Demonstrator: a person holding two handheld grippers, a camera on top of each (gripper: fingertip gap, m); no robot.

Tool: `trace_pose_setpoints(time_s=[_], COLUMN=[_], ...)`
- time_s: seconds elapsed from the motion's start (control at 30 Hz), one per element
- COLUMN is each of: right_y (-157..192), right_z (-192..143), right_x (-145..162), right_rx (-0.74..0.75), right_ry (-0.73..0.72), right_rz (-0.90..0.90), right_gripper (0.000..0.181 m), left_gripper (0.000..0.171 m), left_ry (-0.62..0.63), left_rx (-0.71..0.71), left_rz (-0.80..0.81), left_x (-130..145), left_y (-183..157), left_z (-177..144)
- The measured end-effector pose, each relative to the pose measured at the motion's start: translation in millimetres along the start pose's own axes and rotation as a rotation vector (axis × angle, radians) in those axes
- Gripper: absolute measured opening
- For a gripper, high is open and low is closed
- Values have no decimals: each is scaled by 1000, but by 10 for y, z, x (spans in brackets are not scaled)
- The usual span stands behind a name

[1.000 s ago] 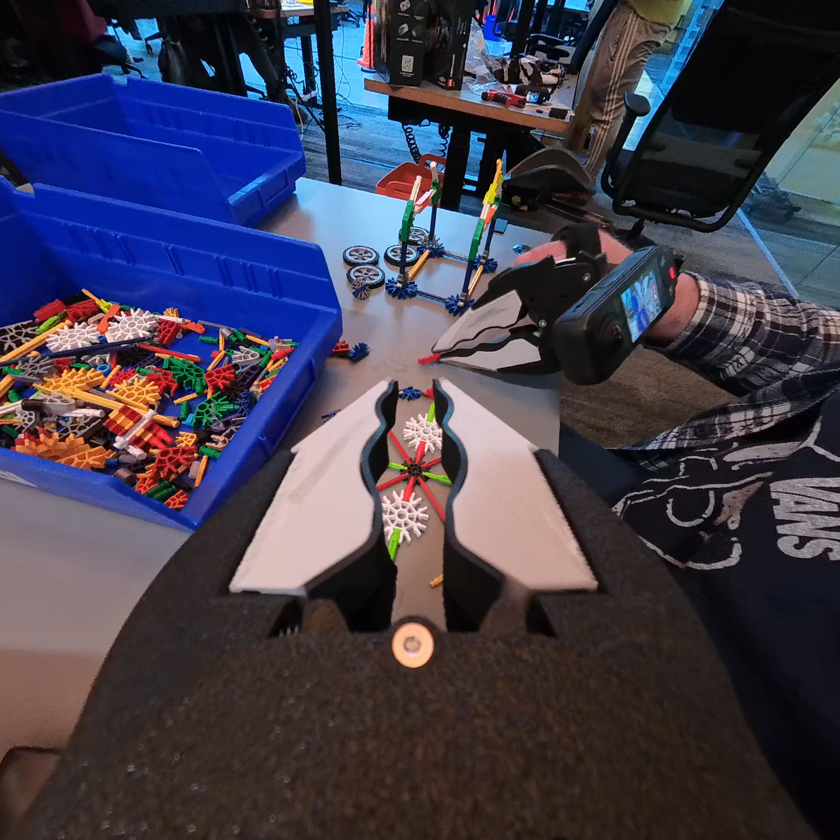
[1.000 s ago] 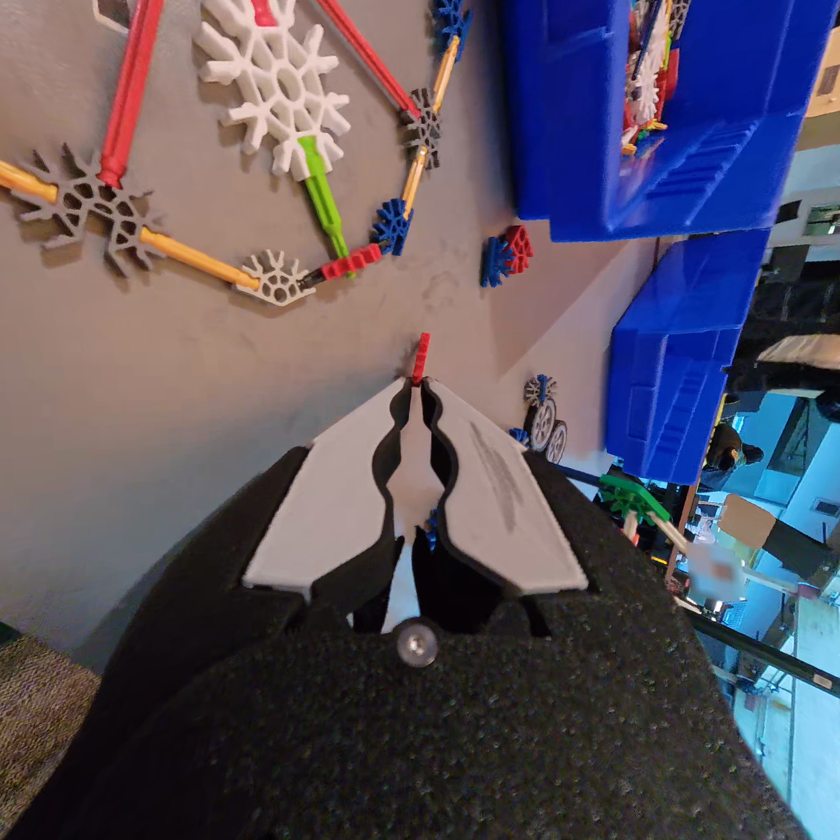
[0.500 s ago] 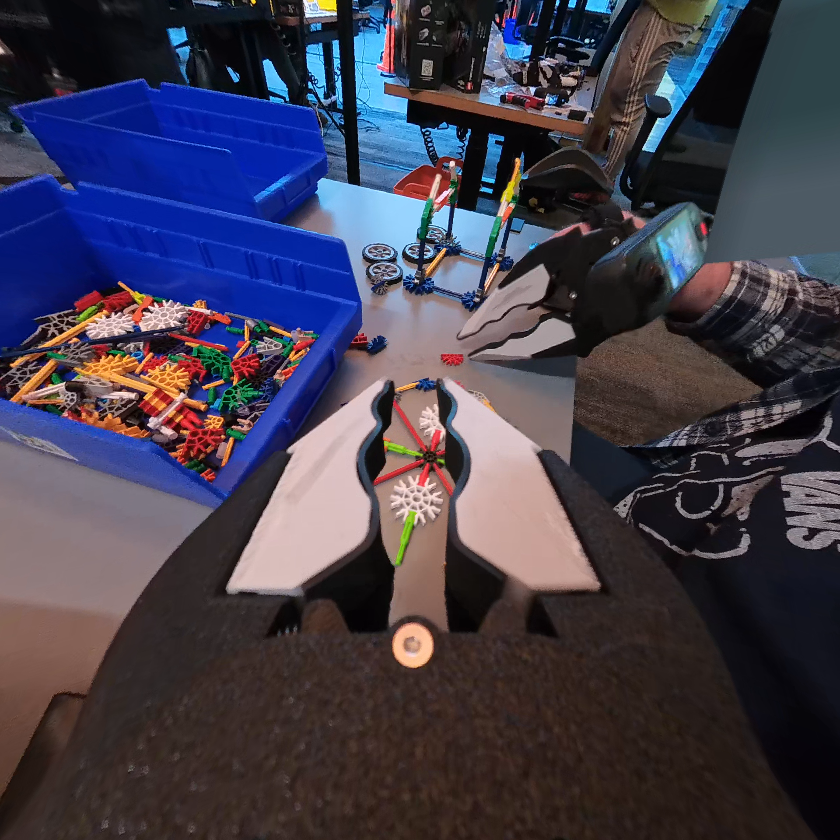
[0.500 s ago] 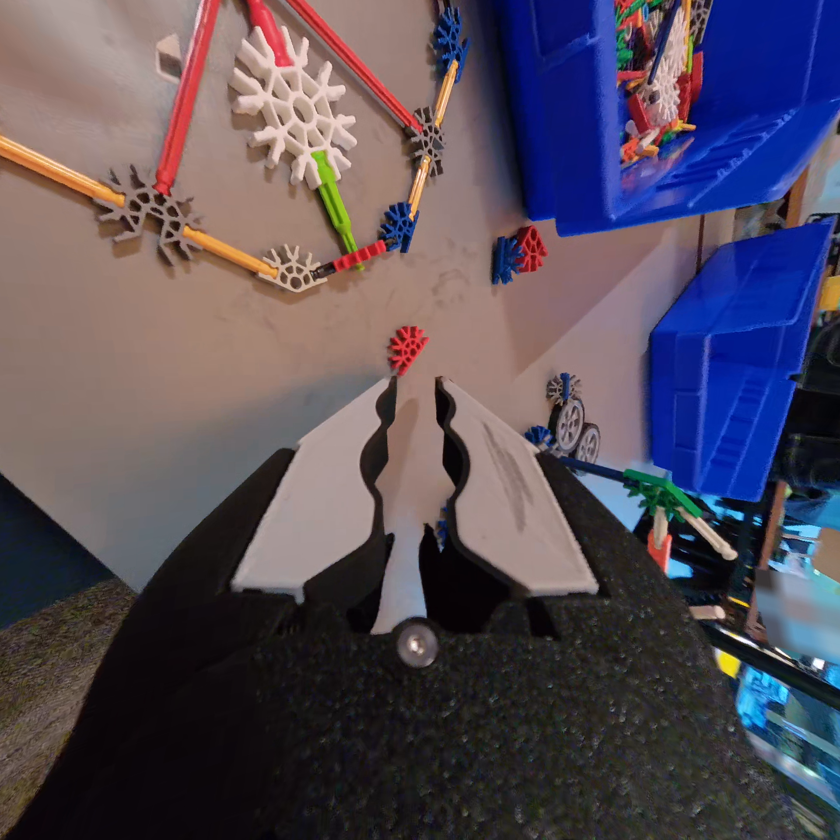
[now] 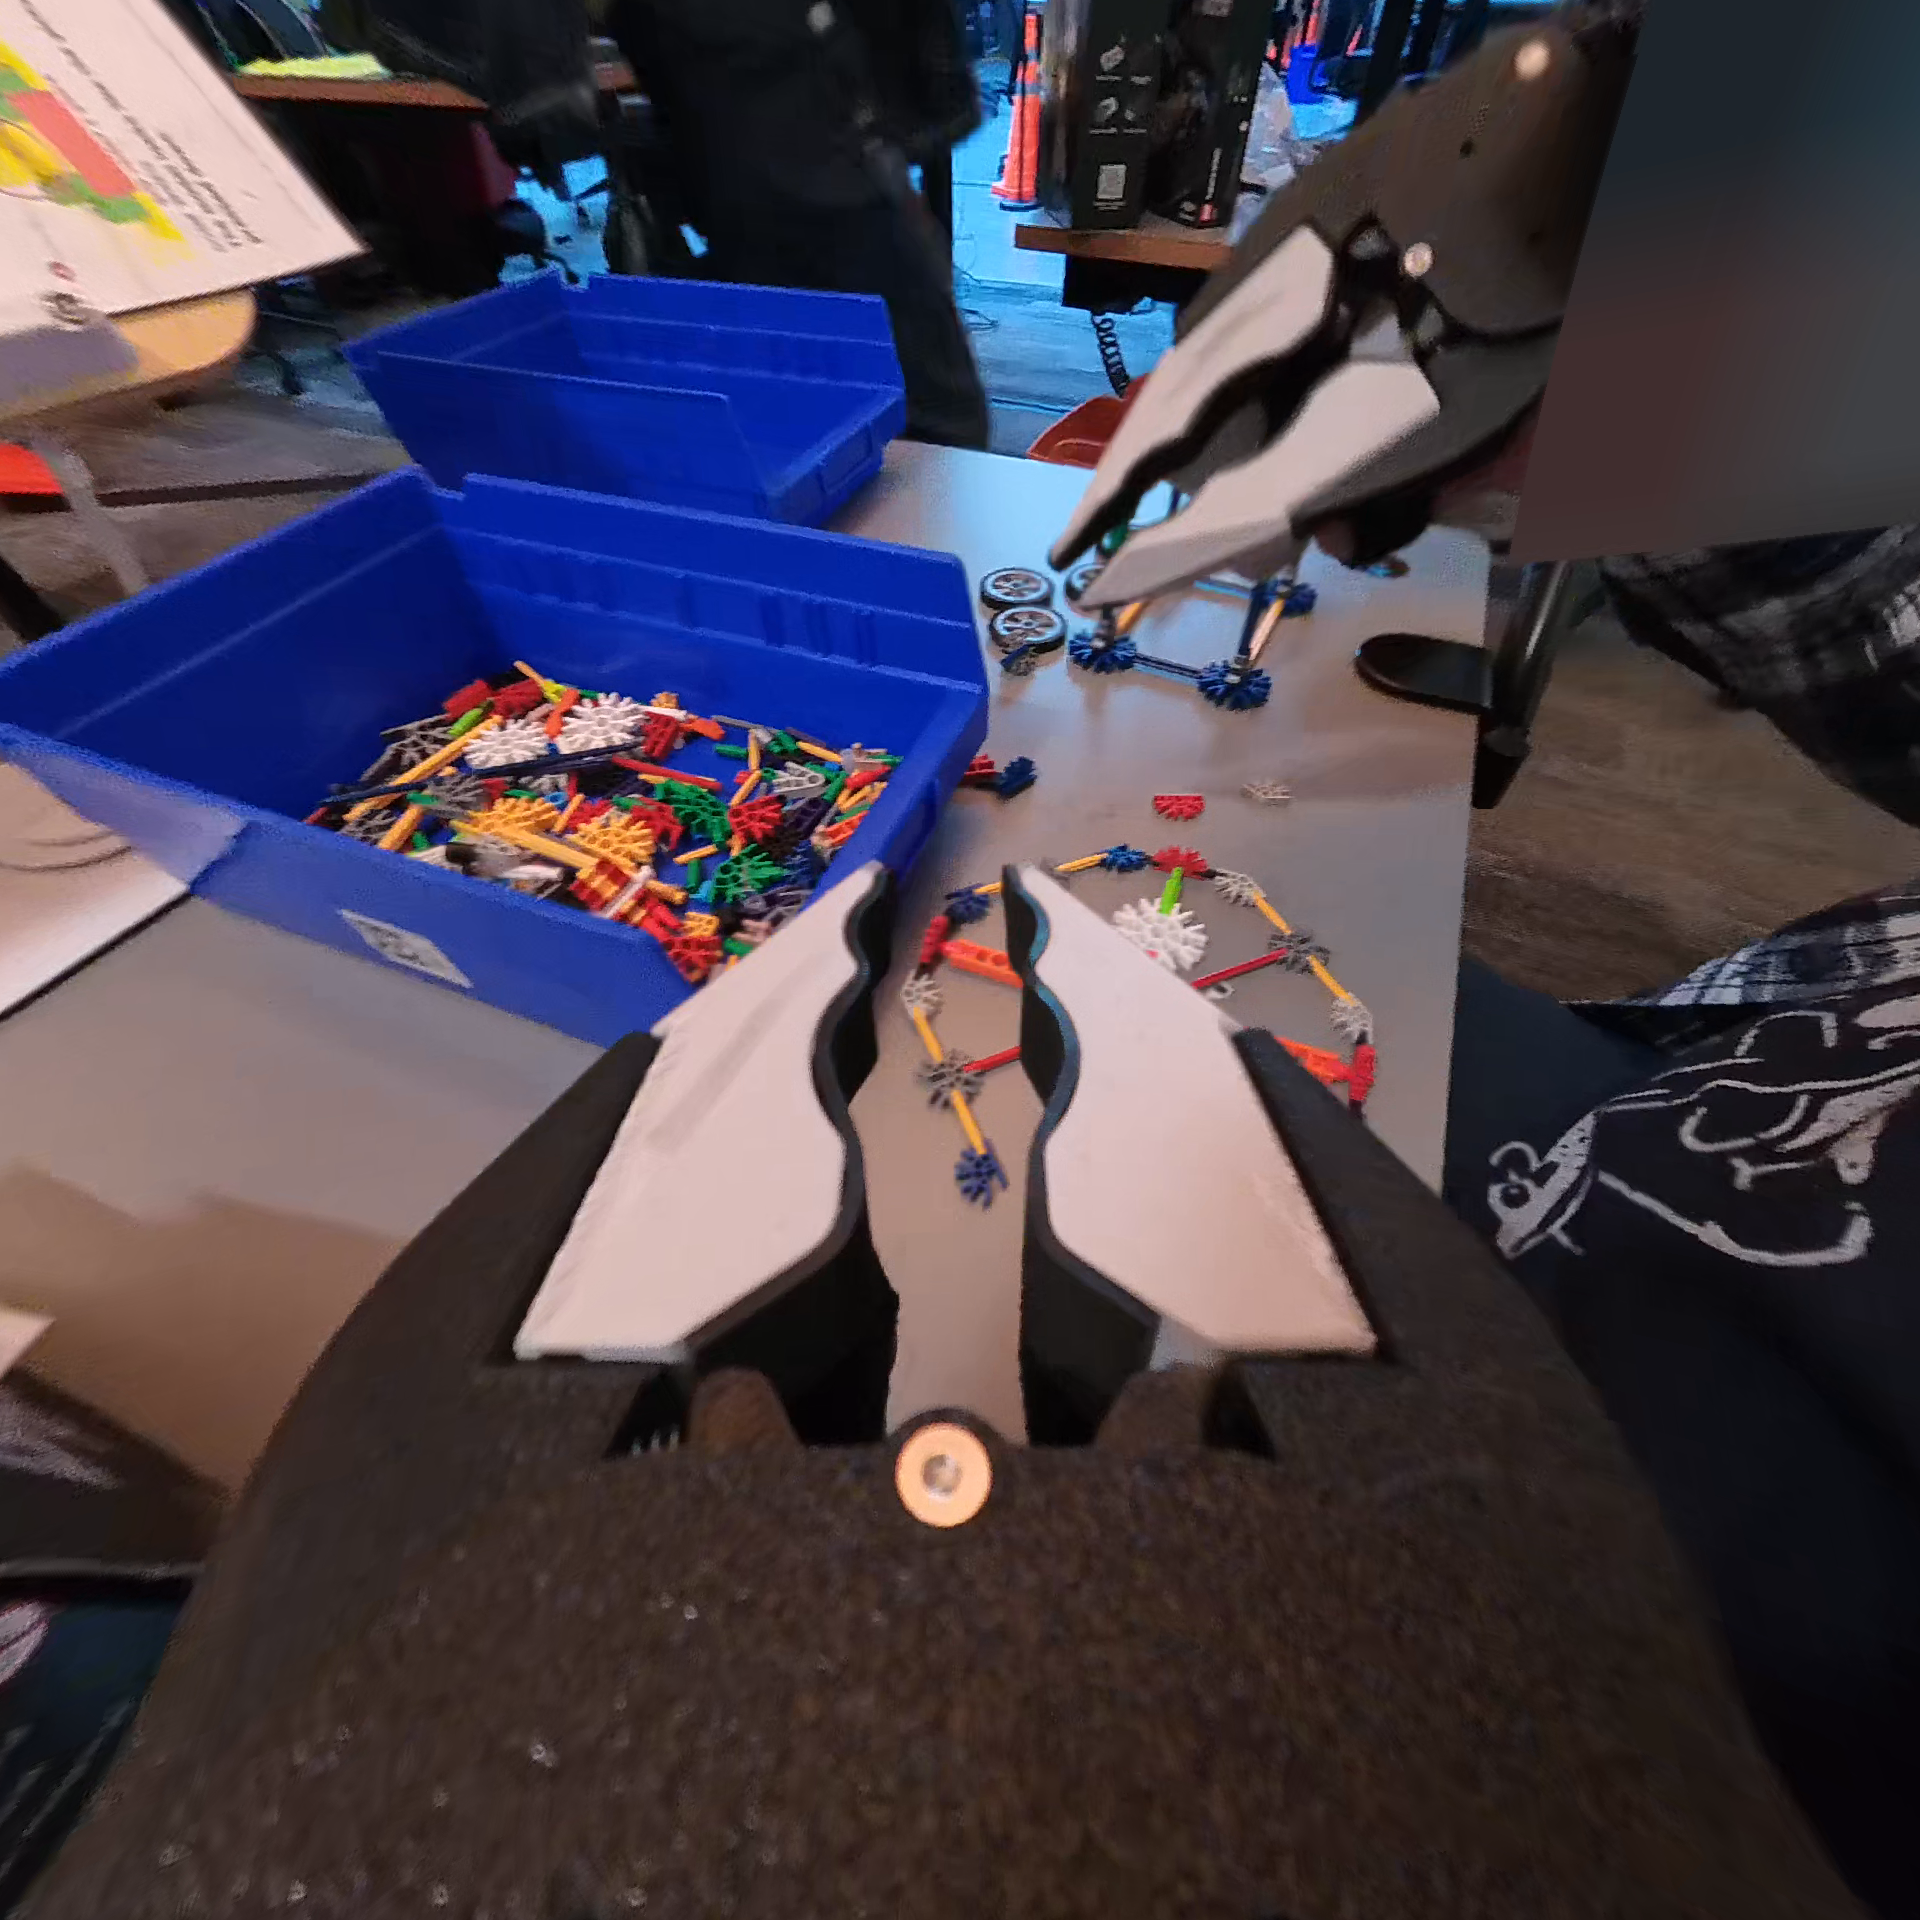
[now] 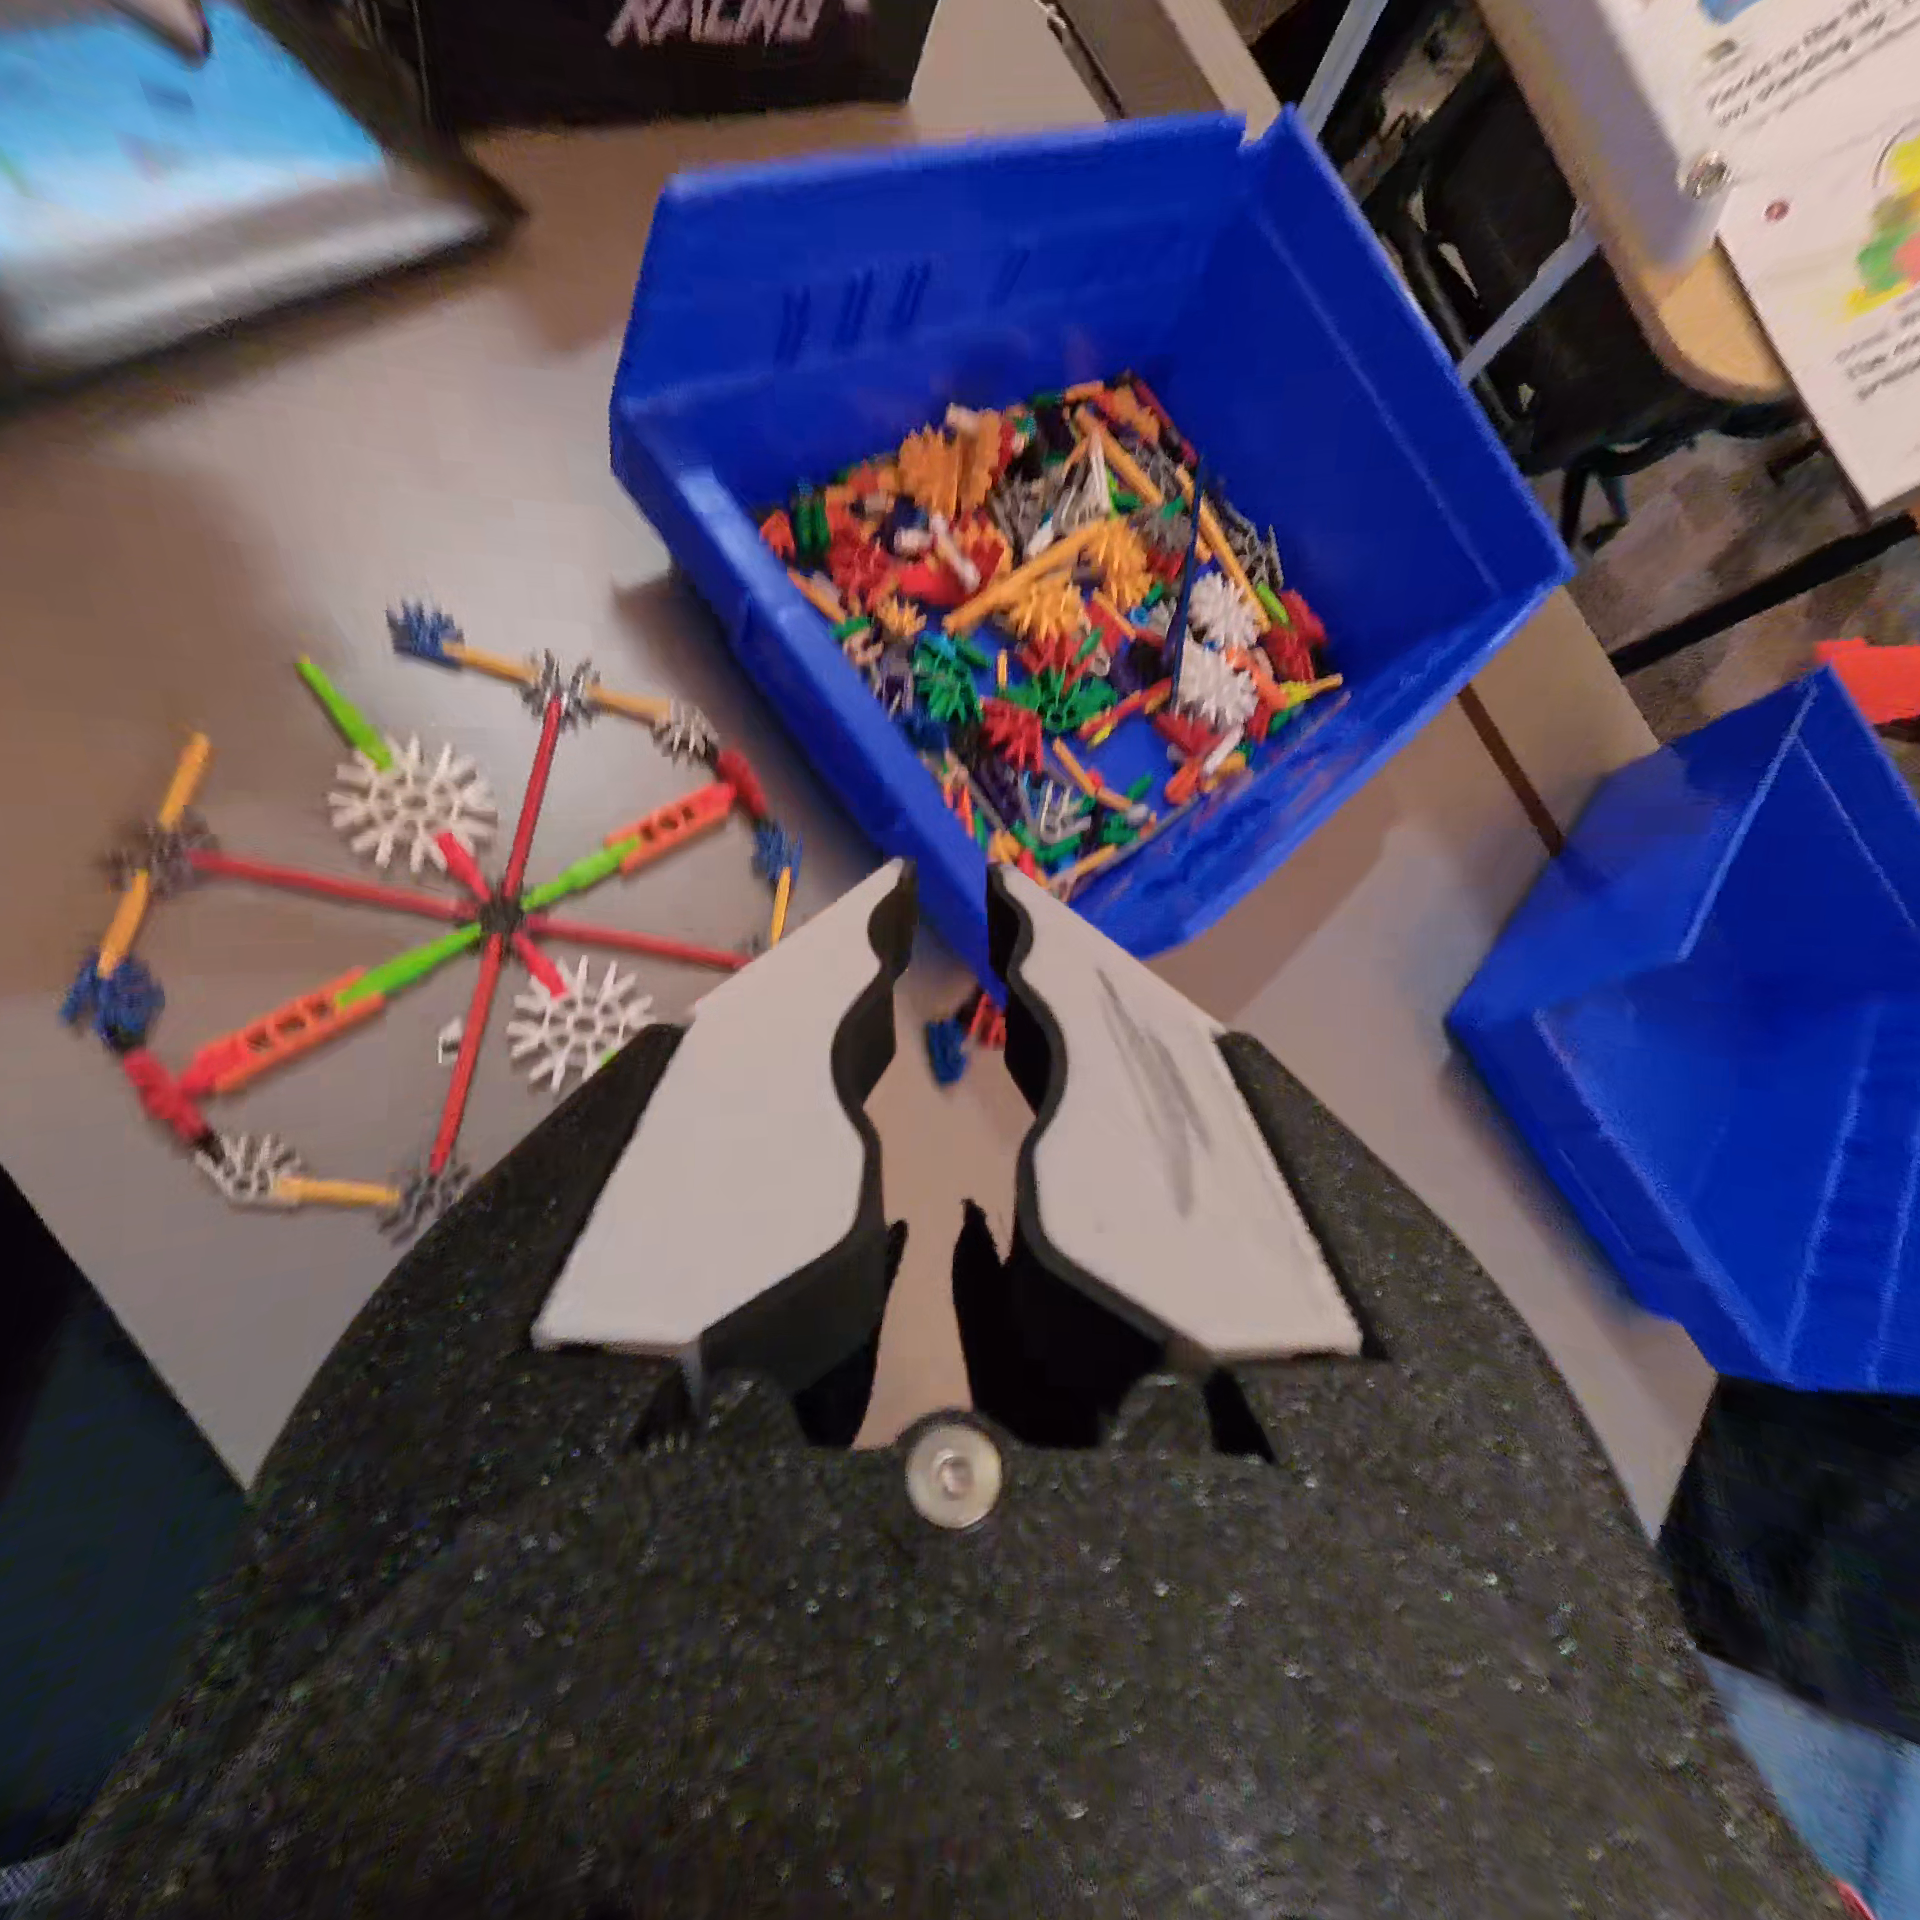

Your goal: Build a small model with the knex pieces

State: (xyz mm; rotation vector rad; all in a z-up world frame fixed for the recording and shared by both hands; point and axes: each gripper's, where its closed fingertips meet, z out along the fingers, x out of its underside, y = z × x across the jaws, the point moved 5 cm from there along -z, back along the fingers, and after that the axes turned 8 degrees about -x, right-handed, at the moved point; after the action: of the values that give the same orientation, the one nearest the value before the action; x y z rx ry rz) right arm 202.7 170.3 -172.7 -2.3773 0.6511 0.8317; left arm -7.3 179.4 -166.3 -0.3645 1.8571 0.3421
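Observation:
My left gripper (image 5: pixel 948 878) is open and empty, held above the grey table (image 5: pixel 1351 748) over the left edge of a flat wheel of coloured rods and connectors (image 5: pixel 1158 930). My right gripper (image 6: pixel 948 883) is open and empty, raised over the near corner of a blue bin of loose pieces (image 6: pixel 1091 623); the left wrist view shows it (image 5: pixel 1075 577) high at the upper right. The wheel (image 6: pixel 499 914) lies left of it. A small red connector (image 5: pixel 1177 805) lies alone beyond the wheel. A joined red and blue connector pair (image 6: pixel 961 1029) shows between the right fingers.
The filled bin (image 5: pixel 520 790) stands left of the wheel, with an empty blue bin (image 5: pixel 644 384) behind it. An upright rod frame with small black wheels (image 5: pixel 1164 644) stands at the far edge. A screen (image 6: pixel 156 177) sits beyond the wheel. A person's dark shirt is at the right. Some 15 centimetres of space lies between my two pairs of fingers.
My right gripper let go of the red connector, which now lies on the table, then rose and swung toward the filled bin. My left gripper drew back and to the left.

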Motion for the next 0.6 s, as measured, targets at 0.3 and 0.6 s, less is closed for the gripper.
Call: trace_pose_setpoints(time_s=[0.3,0.6], right_y=[-643,-954], right_z=[698,1345], right_x=[-418,-282], right_rx=[-213,-394], right_ry=[288,687], right_rz=[-64,-175], right_gripper=[12,8], left_gripper=[20,20], left_ry=[-24,-80], left_rx=[-82,-94], left_rz=[10,-31], left_x=[117,208], left_y=[314,514], left_z=[-204,-318])
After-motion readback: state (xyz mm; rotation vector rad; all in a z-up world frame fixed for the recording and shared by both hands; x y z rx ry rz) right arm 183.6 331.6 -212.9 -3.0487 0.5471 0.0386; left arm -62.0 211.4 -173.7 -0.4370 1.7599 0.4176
